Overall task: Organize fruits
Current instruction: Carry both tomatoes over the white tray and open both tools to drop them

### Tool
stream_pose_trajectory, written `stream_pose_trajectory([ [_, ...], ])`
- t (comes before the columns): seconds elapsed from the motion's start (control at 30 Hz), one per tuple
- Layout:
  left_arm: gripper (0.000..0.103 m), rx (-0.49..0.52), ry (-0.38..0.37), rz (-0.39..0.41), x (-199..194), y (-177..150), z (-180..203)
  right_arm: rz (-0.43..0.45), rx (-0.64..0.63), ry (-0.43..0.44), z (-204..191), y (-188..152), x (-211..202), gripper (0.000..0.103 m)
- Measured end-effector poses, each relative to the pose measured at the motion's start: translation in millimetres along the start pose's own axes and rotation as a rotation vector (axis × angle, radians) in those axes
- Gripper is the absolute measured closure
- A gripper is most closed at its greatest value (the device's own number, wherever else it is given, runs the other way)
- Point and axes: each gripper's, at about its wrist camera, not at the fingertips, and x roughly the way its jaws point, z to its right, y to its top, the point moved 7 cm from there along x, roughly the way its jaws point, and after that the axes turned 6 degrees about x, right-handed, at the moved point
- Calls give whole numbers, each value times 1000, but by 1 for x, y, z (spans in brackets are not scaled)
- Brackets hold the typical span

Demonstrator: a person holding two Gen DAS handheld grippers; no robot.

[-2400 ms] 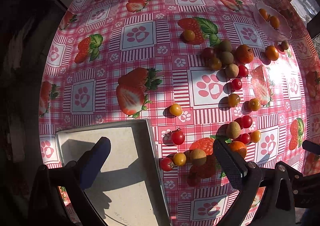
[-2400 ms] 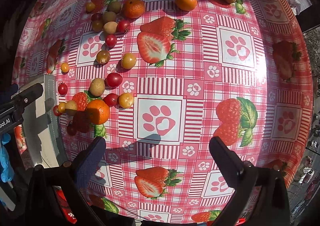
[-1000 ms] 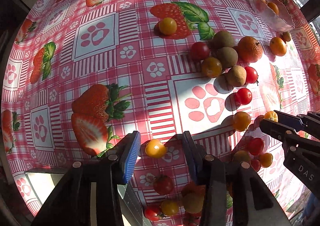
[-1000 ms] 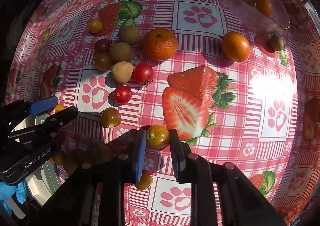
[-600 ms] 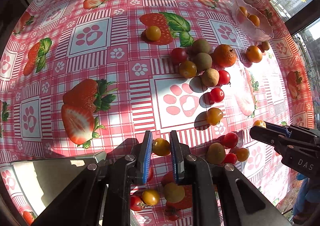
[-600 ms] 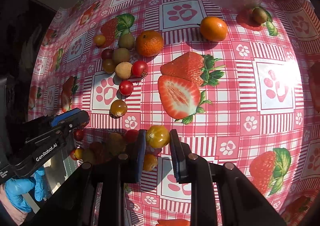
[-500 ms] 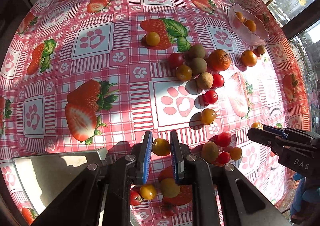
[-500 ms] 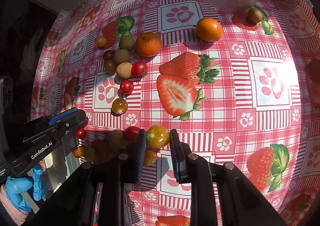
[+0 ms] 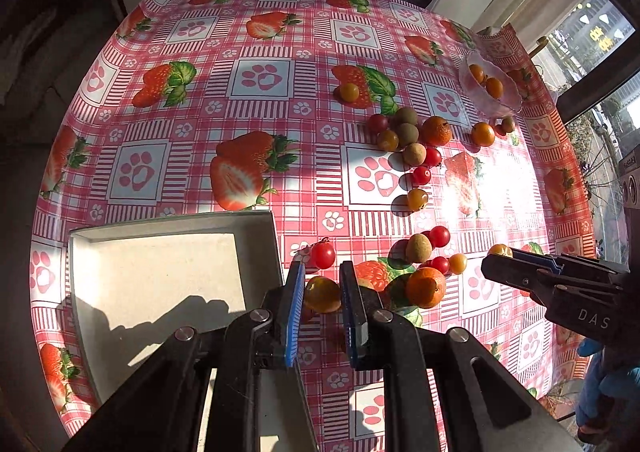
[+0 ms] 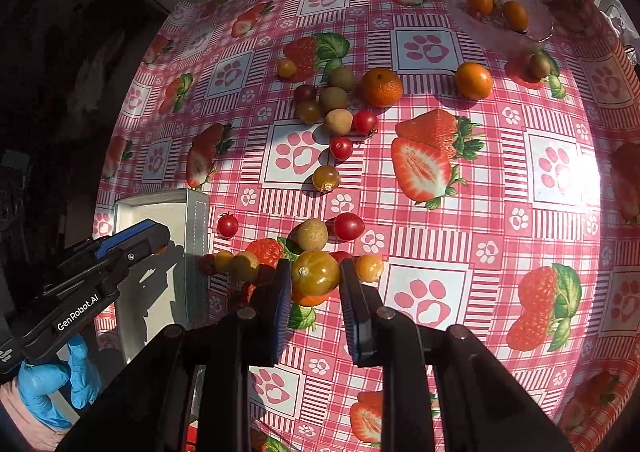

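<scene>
We hold 2 tomatoes aloft: left gripper (image 9: 322, 294) clamps a yellow tomato (image 9: 322, 294), right gripper (image 10: 315, 278) clamps a greenish-yellow tomato (image 10: 315, 272). White tray (image 9: 256, 221) lies just left of the L gripper — nearer arm. Glass bowl (image 10: 538, 36) far off, front-R.

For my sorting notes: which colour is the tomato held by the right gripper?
Yellow-orange with a greenish tint; the tomato shows best in the right wrist view.
</scene>
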Motion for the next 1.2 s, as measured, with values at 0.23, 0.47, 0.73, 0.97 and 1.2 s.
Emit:
stream_pose_trajectory([
  [0.23, 84, -95, 55, -8, -14, -47, -60, -45, -137, 26, -79, -25, 17, 77],
  [0.47, 84, -139, 139, -51, -6, -92, -115, -117, -256, 50, -157, -43, 58, 77],
  [0.73, 84, -154, 192, -69, 20, -94, -152, -164, -297, -2, -191, -43, 109, 78],
  [0.97, 84, -126, 208, -75, 34, -88, -156, -168, -287, -65, -185, -33, 133, 77],
  [1.2, 16, -125, 252, -62, 32, -94, -155, -190, -288, -92, -180, -40, 143, 73],
])
